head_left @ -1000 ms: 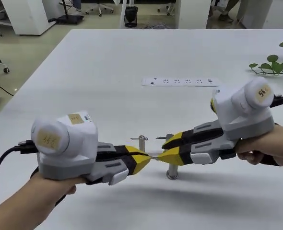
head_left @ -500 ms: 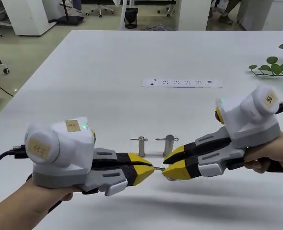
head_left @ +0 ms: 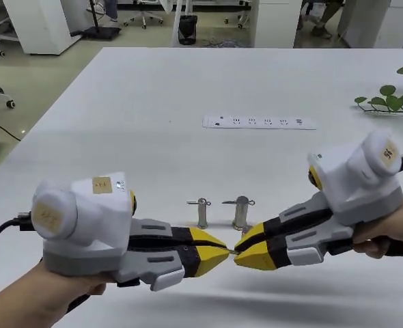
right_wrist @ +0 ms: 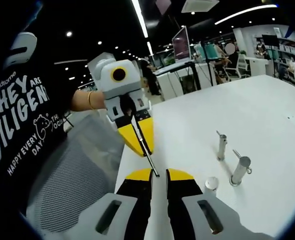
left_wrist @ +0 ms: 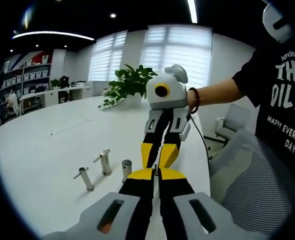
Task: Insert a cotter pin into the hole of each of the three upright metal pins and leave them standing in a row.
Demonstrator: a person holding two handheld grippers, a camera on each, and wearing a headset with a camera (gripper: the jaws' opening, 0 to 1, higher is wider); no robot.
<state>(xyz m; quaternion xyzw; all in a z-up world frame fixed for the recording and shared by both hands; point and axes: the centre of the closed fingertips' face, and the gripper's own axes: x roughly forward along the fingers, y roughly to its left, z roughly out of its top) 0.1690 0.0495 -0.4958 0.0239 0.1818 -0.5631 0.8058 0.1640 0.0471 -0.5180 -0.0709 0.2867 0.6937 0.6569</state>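
Now left tongs [left_wrist: 156, 173] pinch cotter pin [right_wrist: 148, 153]; right tongs [right_wrist: 161, 173] slightly parted at its tip.

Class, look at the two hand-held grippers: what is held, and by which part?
A cotter pin, pinched at one end by the left hand-held gripper; its other end reaches the right hand-held gripper, grip there unclear.

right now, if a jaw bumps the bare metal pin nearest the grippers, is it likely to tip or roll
Probably tips fairly easily: the bare metal pin stands upright, tall and slim, on the smooth table. Once down it would likely roll, being round with nothing through it. It looks like solid metal, so likely stiff.
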